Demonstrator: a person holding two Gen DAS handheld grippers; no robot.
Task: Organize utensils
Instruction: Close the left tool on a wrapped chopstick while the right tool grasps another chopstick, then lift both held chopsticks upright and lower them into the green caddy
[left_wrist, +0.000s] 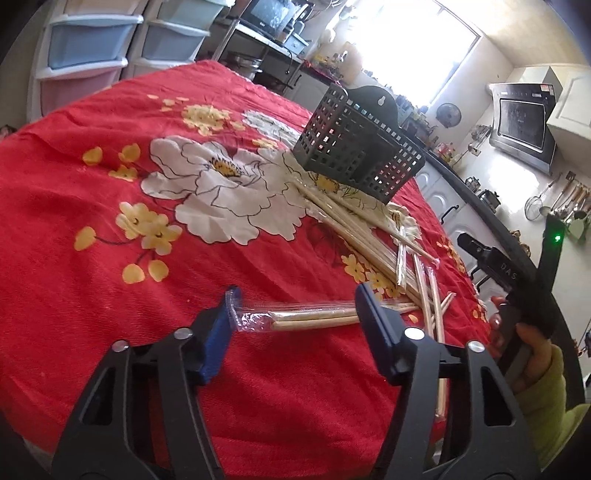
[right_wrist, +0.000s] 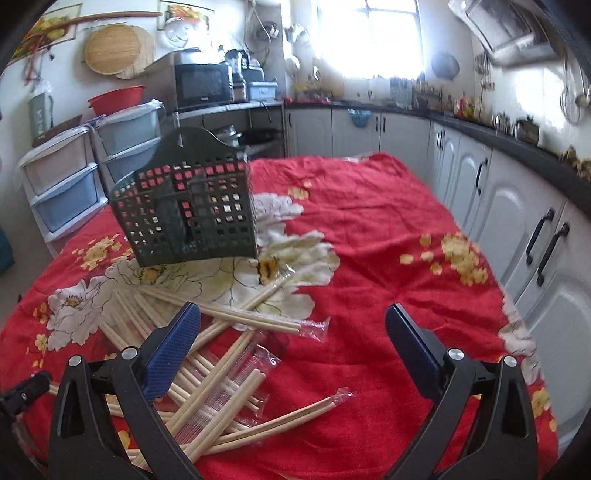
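Two grippers over one table, one red flowered cloth on it. One dark green lattice basket stands upright on the white flower print, and from the left gripper's camera it sits at about one o'clock, well apart.

Left gripper: its blue pads are part-way spread, and one clear sleeve with one pair of chopsticks lies crosswise between them on the cloth. The sleeve's loose end touches the left pad; the sticks run behind the right pad. Whether the pads actually press on it, I can't tell; it looks loose.

The main pile of chopsticks lies fanned out from the basket's foot toward four o'clock in that view, most in clear sleeves. Too tangled to count; well over ten sticks.

At three o'clock in the same view, the person's hand in a yellow-green sleeve grips the right tool's handle.

Right gripper: fingers spread wide, nothing between them but cloth. In its own camera the pile sprawls at seven to nine o'clock, under and beside its left finger, with the basket at eleven. One wrapped pair lies a bit apart at six o'clock.
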